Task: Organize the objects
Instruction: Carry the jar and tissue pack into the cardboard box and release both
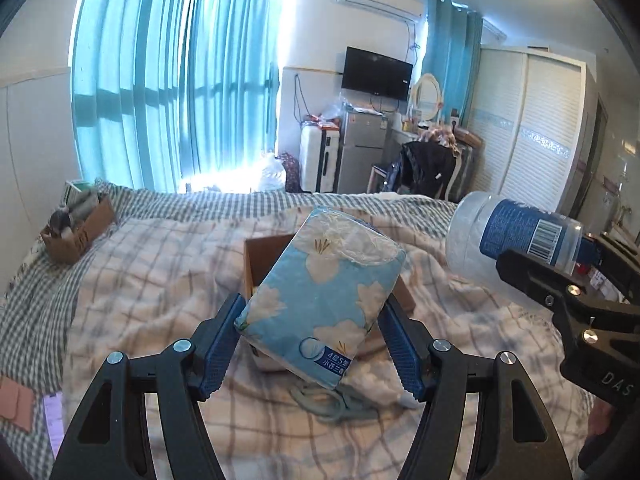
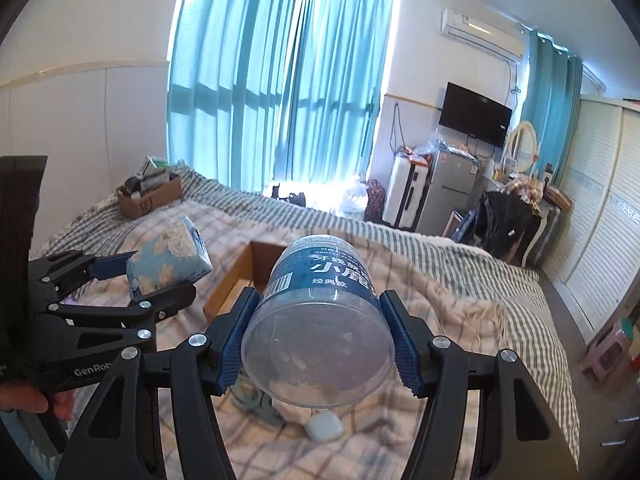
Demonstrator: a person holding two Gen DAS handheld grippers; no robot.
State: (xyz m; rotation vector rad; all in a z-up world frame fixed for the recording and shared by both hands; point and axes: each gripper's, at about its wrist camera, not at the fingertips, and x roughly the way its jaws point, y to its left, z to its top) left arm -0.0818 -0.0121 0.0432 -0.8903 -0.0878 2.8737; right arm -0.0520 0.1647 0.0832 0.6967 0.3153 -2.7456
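Observation:
My left gripper is shut on a blue tissue pack with white flowers, its pads pressing both long sides. The pack hangs tilted above an open, shallow cardboard box in the middle of the bed. My right gripper is shut on a clear plastic jar with a blue label, lying on its side with its base toward the camera. In the left wrist view the jar and right gripper hover at the right. In the right wrist view the left gripper holds the pack left of the box.
A checked blanket covers the bed. A second cardboard box with several items sits at the far left corner. A grey cord and a small pale case lie on the blanket below the grippers. A fridge, a suitcase and a wardrobe stand beyond the bed.

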